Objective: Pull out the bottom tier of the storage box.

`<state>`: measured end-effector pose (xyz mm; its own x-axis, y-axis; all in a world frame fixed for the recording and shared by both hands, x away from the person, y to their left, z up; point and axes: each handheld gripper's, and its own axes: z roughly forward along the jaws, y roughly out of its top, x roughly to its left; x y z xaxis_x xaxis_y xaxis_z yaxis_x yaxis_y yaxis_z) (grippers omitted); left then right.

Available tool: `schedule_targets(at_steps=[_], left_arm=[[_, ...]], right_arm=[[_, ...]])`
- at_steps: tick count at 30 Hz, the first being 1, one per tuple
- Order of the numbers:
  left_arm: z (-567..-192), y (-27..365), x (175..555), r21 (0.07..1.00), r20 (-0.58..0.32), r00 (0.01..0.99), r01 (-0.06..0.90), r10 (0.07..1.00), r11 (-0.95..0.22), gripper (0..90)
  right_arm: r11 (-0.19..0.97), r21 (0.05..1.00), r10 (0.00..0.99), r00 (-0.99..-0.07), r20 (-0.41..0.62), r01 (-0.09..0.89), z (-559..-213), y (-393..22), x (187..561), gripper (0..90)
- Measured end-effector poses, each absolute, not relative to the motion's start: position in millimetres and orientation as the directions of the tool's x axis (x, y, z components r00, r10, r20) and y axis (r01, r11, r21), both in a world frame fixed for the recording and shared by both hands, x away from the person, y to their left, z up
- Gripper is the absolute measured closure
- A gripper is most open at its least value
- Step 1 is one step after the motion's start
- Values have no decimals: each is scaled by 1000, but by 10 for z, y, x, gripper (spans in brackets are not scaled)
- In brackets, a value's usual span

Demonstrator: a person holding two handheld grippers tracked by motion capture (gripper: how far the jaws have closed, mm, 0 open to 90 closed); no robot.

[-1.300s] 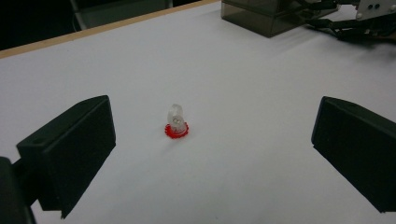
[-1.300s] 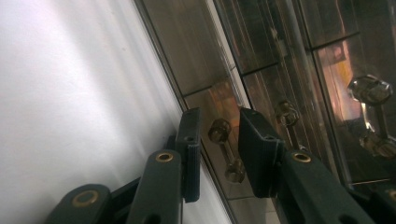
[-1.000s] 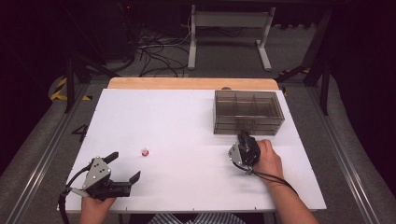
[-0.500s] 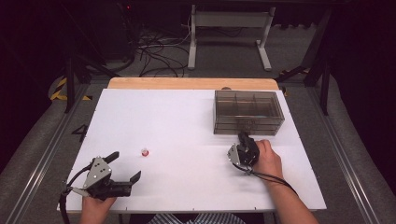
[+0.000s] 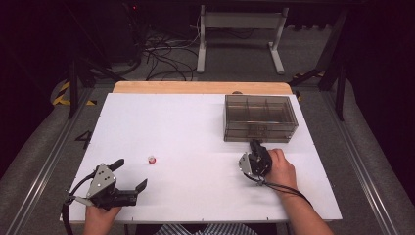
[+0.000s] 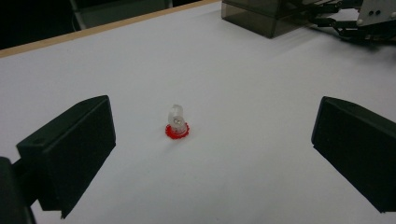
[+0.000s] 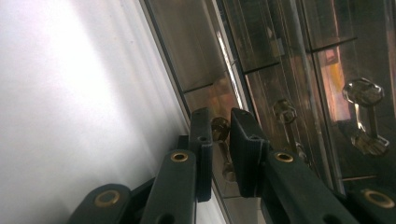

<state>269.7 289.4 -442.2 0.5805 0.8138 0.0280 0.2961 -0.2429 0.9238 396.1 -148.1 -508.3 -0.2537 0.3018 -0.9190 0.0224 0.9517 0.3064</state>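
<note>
Closed further onto the drawer knob of the organizer box, the right gripper is best drawn straight back, while the left gripper is held released.

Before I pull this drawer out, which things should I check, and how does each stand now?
1. Knob between the jaws of the right hand-held gripper: ok; the jaws have just been closing around it.
2. Pads pressing the knob: ok, as it seems.
3. Table bare in front of the box: ok.
4. Box held steady: not ok; the left hand-held gripper is open and far off.
5. Small clear piece out of the drawer's path: ok.
</note>
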Motion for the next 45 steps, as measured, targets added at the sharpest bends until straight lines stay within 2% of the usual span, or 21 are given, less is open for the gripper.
schedule_targets(at_steps=[14,24,34,45], left_arm=[[-4414,2921,2670,927,31,573,291,819,-239,6],[-4415,2917,2671,926,30,575,292,818,-240,6],[-4414,2919,2671,926,31,573,292,819,-240,6],[-4415,2916,2675,925,31,574,294,818,-241,6]], right_arm=[[946,325,318,-273,-908,23,-5071,-1496,3860,796],[941,339,329,-310,-892,22,-5022,-1498,3828,718],[878,478,454,-328,-829,6,-4914,-1563,3688,643],[837,548,508,-368,-779,-5,-4837,-1618,3646,628]])
